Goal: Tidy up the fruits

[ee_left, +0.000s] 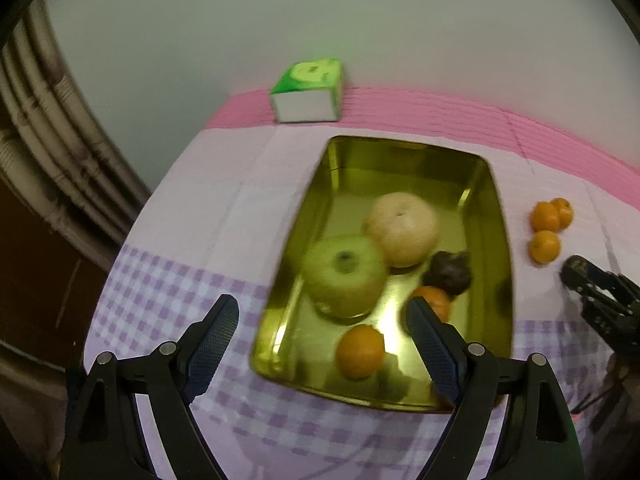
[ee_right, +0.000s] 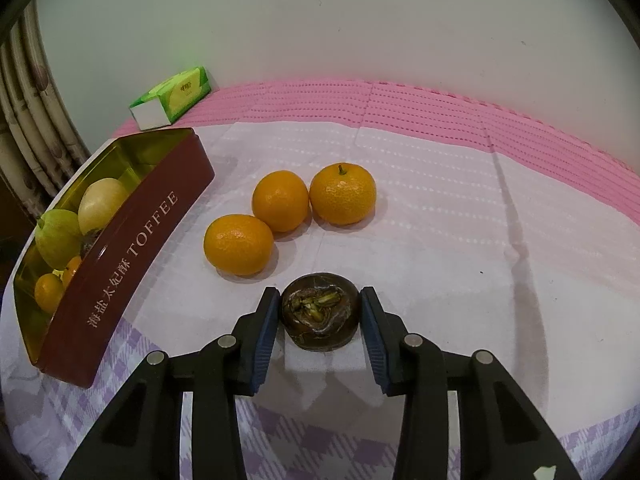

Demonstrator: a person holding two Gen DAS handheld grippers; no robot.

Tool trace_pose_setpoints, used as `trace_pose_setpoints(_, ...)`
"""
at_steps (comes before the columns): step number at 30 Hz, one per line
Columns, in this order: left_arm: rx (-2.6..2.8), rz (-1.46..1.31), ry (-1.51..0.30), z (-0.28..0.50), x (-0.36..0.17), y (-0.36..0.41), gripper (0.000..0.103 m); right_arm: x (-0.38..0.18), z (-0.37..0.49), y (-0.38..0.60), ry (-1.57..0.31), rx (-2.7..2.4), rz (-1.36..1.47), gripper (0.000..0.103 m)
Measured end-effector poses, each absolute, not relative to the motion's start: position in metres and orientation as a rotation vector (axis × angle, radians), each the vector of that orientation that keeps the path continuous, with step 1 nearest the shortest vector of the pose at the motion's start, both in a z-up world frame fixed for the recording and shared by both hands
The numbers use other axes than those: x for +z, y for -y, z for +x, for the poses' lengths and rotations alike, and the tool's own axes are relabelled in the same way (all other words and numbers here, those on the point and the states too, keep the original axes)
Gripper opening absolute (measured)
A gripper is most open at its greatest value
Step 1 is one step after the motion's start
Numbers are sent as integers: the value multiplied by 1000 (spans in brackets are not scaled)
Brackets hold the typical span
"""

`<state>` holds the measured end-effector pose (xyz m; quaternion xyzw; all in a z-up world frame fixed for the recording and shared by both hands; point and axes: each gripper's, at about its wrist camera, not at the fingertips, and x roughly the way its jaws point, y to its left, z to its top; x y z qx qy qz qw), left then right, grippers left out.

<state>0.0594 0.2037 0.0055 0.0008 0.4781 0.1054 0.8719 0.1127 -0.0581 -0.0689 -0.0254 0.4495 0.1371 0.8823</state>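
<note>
Grippers: right gripper clamped on dark brown mangosteen on white-and-lilac checked tablecloth, left gripper spread wide, empty, over gold-lined maroon toffee tin | tin: green apple, pale pear, two mandarins, second mangosteen | cloth: three orange mandarins beside tin.

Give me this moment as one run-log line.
right hand-held gripper: shut on dark fruit | left hand-held gripper: open, empty, over tin | cloth: three oranges left
</note>
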Motion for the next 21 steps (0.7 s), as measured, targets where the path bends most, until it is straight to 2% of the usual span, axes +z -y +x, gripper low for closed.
trace_pose_setpoints(13, 57, 94, -1000, 81, 15, -124, 86, -69, 111, 64, -925, 272, -53, 38)
trace_pose_setpoints(21, -14, 123, -996, 91, 16, -89, 86, -68, 115, 100, -915, 181, -59, 37)
